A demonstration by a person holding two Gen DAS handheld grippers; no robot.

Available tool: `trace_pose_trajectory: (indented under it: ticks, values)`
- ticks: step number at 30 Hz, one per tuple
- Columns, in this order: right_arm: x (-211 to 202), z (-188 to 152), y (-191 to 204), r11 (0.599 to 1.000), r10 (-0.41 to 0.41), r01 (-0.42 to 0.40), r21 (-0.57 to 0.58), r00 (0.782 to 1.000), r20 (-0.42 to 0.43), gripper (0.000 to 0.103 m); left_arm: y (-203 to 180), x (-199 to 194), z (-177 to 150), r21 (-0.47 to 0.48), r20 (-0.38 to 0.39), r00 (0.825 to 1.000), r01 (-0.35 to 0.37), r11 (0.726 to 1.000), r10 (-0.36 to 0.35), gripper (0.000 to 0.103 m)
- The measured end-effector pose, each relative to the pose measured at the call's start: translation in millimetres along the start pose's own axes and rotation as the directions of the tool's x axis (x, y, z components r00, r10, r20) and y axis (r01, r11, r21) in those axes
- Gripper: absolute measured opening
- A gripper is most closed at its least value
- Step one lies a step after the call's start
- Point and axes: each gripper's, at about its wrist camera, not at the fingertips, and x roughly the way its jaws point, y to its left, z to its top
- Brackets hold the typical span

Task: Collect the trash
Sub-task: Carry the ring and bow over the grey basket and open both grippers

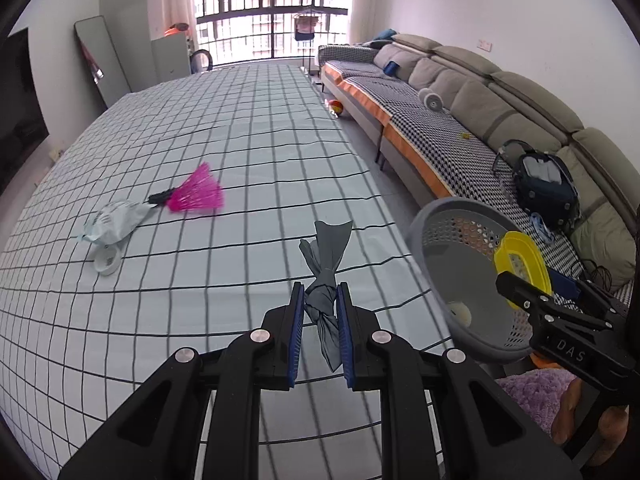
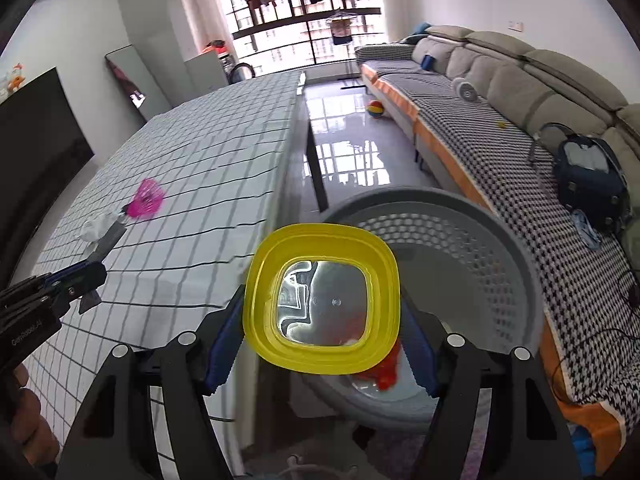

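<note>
Left gripper (image 1: 319, 304) clamps a knotted grey plastic scrap (image 1: 326, 276) above the checked table (image 1: 200, 120). Right gripper (image 2: 322, 344), fingers wide, grips a yellow-rimmed clear lid (image 2: 322, 304) over grey perforated basket (image 2: 480, 240).

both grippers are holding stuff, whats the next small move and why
Probably open the right gripper and let the yellow lid drop. It already sits in front of the mouth of the grey basket, which holds other trash. The left gripper, clamped on the knotted grey bag, is over the checked tablecloth beside the basket and can follow.
</note>
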Motion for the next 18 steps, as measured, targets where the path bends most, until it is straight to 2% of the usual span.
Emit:
trace_pose_trajectory:
  ticks: [4, 7, 13, 18]
  values:
    - [-6.6, -1.6, -45.4, 0.996, -0.075, 0.074, 0.040, 0.997, 0.001, 0.068, -40.6, 15.1, 7.8, 0.045, -0.011, 0.999, 0.036, 0.998, -0.036, 0.017]
    - [-4.4, -5.2, -68.9, 0.993, -0.099, 0.099, 0.059, 0.995, -0.010, 0.068, -67.4, 29.2, 11.6, 0.076, -0.029, 0.998, 0.054, 0.996, -0.052, 0.017]
    - [6.9, -11.4, -91.2, 0.992, -0.100, 0.102, 0.080, 0.994, -0.033, 0.068, -108.7, 48.4, 16.5, 0.120, -0.049, 0.996, 0.083, 0.989, -0.078, 0.017]
    - [15.8, -8.8, -102.7, 0.991, -0.094, 0.097, 0.088, 0.995, -0.041, 0.068, -127.9, 62.1, 16.7, 0.138, -0.081, 0.993, 0.101, 0.985, -0.090, 0.017]
